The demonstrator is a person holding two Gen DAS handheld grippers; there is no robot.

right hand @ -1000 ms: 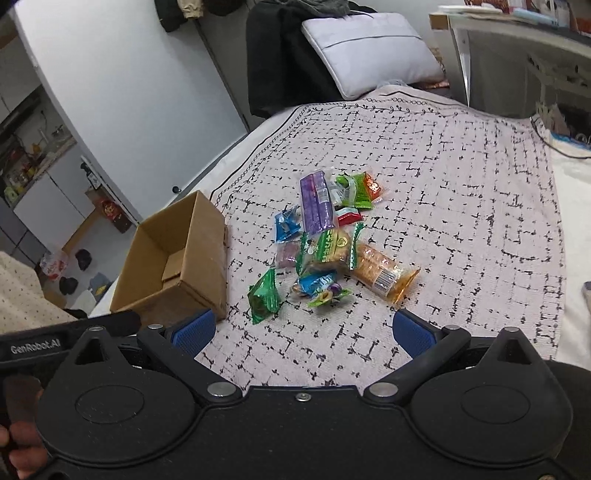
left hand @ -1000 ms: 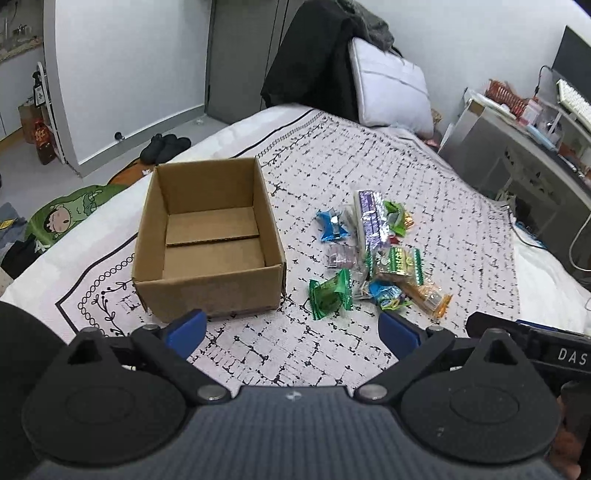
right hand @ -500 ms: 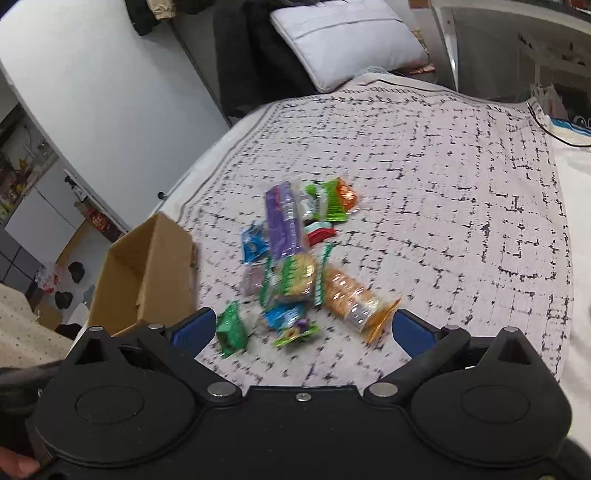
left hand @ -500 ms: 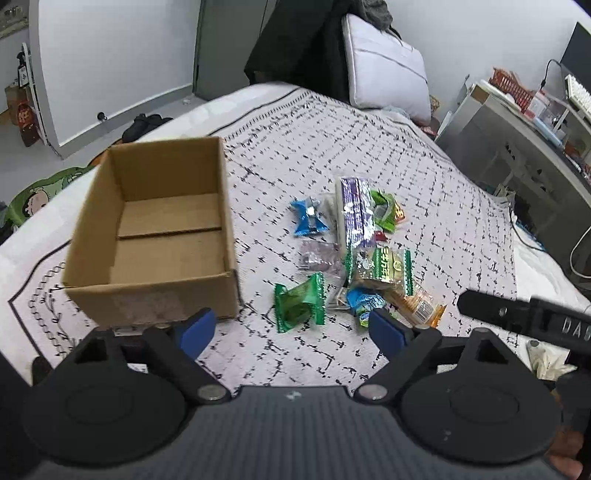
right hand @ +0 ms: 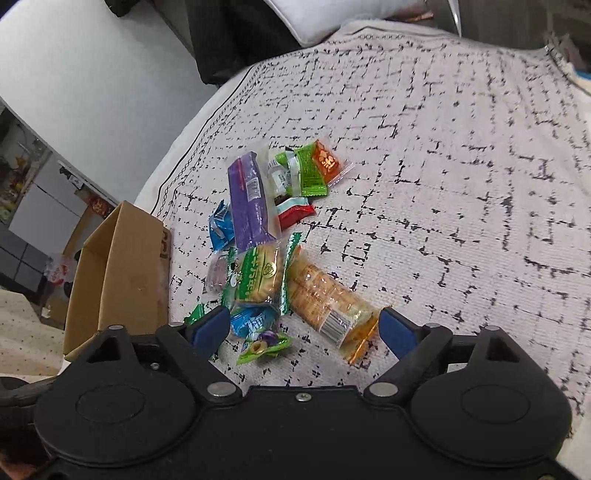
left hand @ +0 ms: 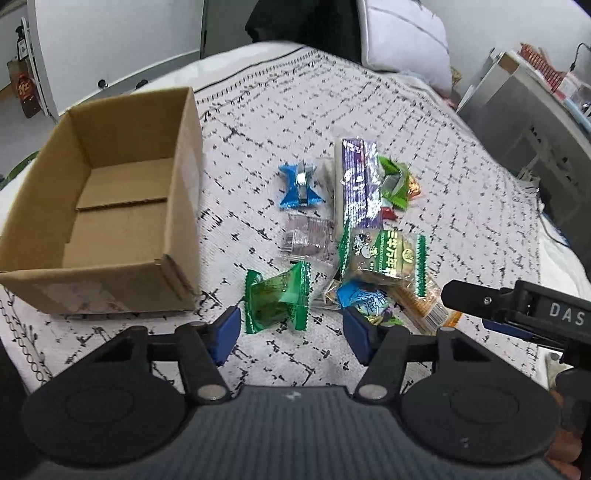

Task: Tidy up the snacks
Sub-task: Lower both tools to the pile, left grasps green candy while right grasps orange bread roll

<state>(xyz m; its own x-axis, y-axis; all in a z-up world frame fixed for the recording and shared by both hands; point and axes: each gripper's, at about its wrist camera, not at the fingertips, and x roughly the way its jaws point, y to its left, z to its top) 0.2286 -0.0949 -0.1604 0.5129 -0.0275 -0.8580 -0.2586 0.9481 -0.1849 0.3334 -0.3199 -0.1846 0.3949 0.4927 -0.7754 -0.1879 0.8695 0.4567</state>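
A pile of wrapped snacks lies on the patterned bedspread (left hand: pixel 443 155). It includes a long purple packet (left hand: pixel 356 188), a blue one (left hand: pixel 299 182) and a green biscuit pack (left hand: pixel 384 258). An open, empty cardboard box (left hand: pixel 184 166) stands left of the pile. My left gripper (left hand: pixel 291 332) hovers low at a dark green packet (left hand: pixel 277 299). Its jaws are closing, with the packet's near edge between the tips, and the pads are not pressing on it. My right gripper (right hand: pixel 303 330) is closing too, around an orange cracker pack (right hand: pixel 321 299) and a small blue packet (right hand: pixel 255 321), without touching them.
A white pillow (left hand: pixel 402 44) and dark clothing (left hand: pixel 303 26) lie at the head of the bed. A grey desk (left hand: pixel 535 110) stands to the right. The bed's left edge drops to the floor beyond the box (right hand: pixel 122 277). Bare bedspread stretches right of the pile.
Both grippers have come down and forward to the near edge of the snack pile. Their jaws have narrowed, the left more than the right. The snacks and box have not moved.
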